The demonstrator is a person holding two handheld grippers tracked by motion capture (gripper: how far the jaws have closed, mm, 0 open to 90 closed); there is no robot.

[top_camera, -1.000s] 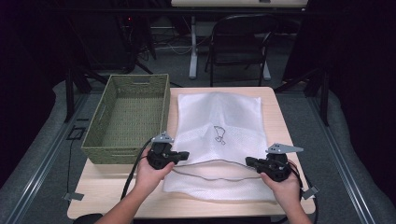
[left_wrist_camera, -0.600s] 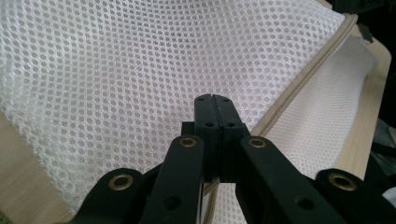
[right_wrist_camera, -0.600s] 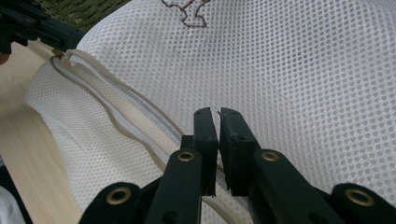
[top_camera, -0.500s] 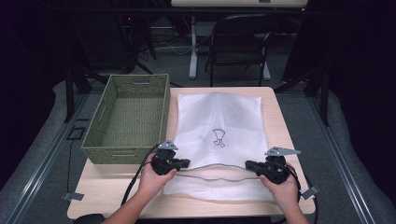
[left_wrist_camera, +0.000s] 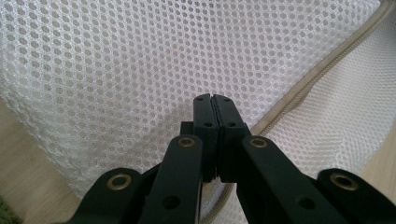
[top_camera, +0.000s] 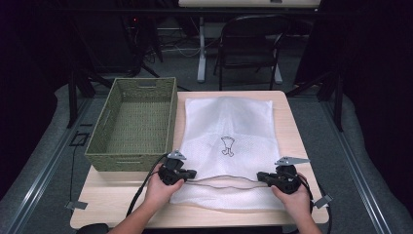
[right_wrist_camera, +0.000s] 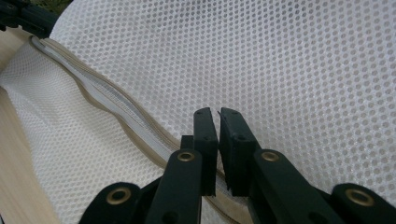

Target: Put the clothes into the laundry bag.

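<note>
At the left of the table [top_camera: 122,207] stands a green woven basket [top_camera: 134,122], just beside a white mesh laundry bag [top_camera: 229,146] that lies flat along the table's middle. A tan zipper edge [top_camera: 219,178] runs across the bag's near part, between the 2 hands.

The left gripper [top_camera: 187,174] sits at the bag's near left edge, close to the basket's front corner. In the left gripper view, this gripper's [left_wrist_camera: 215,100] jaws are pressed together with mesh caught between them, just beside the zipper edge [left_wrist_camera: 299,93].

The right gripper [top_camera: 263,176] holds the bag's near right side. Its own view shows it [right_wrist_camera: 219,114] nearly closed, pinching the mesh next to the zipper [right_wrist_camera: 107,100].

Likely the bag is being held by both ends of its upper layer. The grips are thin pinches on slick, open mesh, so a sharp tug could pull the fabric free on 1 side and let it sag or bunch. Uneven pulling could also skew the bag toward the basket.
</note>
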